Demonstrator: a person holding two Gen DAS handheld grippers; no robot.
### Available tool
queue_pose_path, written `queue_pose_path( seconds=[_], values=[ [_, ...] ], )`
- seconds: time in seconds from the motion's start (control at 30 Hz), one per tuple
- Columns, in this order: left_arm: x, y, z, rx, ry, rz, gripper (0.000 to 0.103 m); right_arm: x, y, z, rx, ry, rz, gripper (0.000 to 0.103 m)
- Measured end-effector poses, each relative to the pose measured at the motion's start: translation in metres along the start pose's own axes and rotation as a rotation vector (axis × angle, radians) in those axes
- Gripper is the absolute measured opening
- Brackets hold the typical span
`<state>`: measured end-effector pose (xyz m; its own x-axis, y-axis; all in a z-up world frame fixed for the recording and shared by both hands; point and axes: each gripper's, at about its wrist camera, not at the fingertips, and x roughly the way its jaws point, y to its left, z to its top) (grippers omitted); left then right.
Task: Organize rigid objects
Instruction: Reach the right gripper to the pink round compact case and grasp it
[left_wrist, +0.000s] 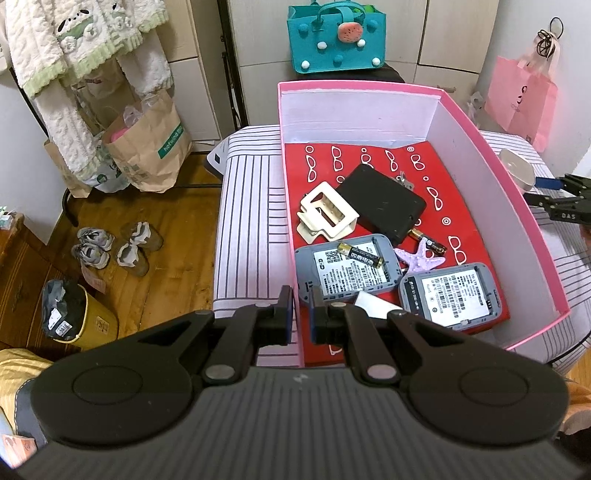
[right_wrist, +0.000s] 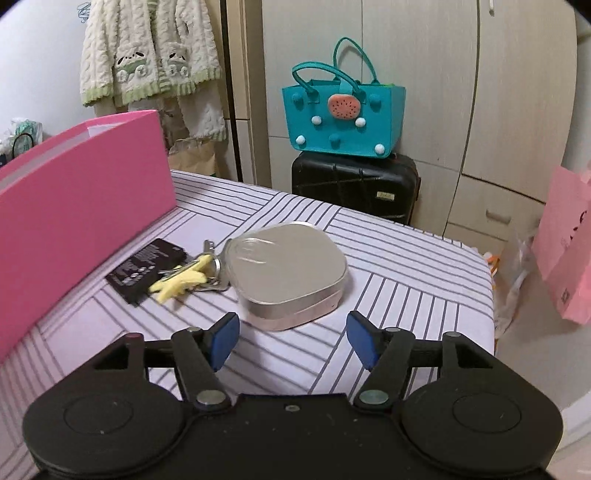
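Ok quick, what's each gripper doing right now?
Left gripper: shut on the pink box wall.
Right gripper: open, holding nothing, just short of the silver case.

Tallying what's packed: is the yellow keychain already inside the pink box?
No, the yellow keychain lies on the striped cloth outside the pink box.

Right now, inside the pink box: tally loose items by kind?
Grey devices, label side up: 2
AA batteries: 2
Black slab: 1
Cream hair claw: 1
Purple starfish: 1
White card, partly hidden: 1
Total: 8
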<state>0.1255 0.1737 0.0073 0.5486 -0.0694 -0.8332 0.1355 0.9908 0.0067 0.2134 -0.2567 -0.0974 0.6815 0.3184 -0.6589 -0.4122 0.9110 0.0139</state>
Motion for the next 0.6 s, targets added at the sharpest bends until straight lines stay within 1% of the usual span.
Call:
queue_pose_path(
  seconds=[0.13, 0.37, 0.43, 0.53, 0.6],
  values=[
    [0.001, -0.001, 0.000, 0.004, -0.003, 0.009, 0.007, 0.006, -0.001, 0.005, -0.025, -0.003, 0.039, 0.070],
    [0.002, -0.002, -0.001, 0.008, -0.006, 0.005, 0.007, 0.020, -0.001, 0.007, -0.021, -0.039, 0.047, 0.083],
    [0.002, -0.002, -0.001, 0.009, -0.006, 0.006, 0.007, 0.022, 0.000, 0.008, -0.015, -0.039, 0.044, 0.085],
    [0.002, -0.001, -0.001, 0.008, -0.006, 0.005, 0.007, 0.022, 0.004, 0.009, -0.003, -0.036, 0.027, 0.085],
    [0.002, -0.002, -0.001, 0.004, -0.006, 0.002, 0.007, 0.019, 0.007, 0.007, 0.006, -0.042, 0.011, 0.081]
  ],
)
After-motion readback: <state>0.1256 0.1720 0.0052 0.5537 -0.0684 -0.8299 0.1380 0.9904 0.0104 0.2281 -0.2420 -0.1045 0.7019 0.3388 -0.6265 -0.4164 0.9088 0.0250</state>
